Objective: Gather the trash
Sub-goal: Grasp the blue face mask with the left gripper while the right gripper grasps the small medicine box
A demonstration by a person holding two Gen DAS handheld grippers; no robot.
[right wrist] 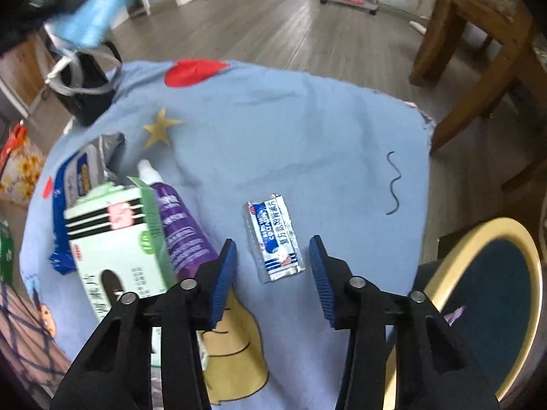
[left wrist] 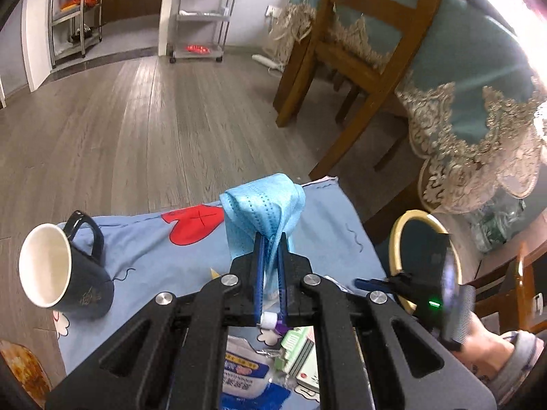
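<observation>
1 sachet [right wrist: 275,238] lengthwise between right tongs [right wrist: 273,270]

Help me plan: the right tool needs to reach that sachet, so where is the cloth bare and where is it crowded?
Bare cloth runs from the foil sachet right to the black squiggle, and up past the yellow star toward the red heart. The left is crowded: green box, purple tube and blue pouch overlap. The mug takes the far left corner.

Pleated non-woven face mask [left wrist: 263,205], crinkled glossy foil sachet [right wrist: 275,237], matt cotton tablecloth [right wrist: 307,130], glazed ceramic mug [left wrist: 65,273]
</observation>
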